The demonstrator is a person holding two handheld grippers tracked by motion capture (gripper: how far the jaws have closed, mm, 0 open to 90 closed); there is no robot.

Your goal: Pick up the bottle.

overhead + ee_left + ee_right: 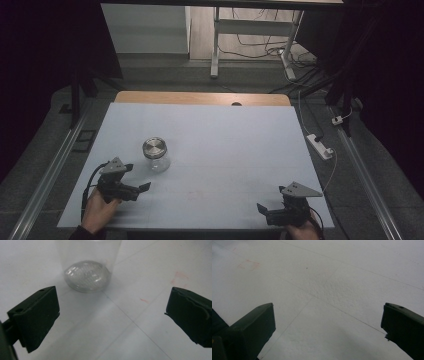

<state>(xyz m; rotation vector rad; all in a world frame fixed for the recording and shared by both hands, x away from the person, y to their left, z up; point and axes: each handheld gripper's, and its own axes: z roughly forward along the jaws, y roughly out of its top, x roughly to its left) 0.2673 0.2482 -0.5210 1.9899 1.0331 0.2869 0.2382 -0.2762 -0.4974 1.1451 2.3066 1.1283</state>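
Approaching the glass jar (156, 154) standing left of centre on the bench (225, 135): left hand-held gripper (137, 177) gaping, empty, just short; right hand-held gripper (270, 209) spread idle. Next: straddle, squeeze.

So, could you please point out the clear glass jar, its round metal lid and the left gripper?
clear glass jar (161, 163): high view, glass wall.
round metal lid (154, 146): high view, lid top.
left gripper (136, 177): high view, midway between open jaws.

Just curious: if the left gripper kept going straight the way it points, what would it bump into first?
Most likely the glass jar: it stands straight ahead of the open left gripper, with bare table between them.
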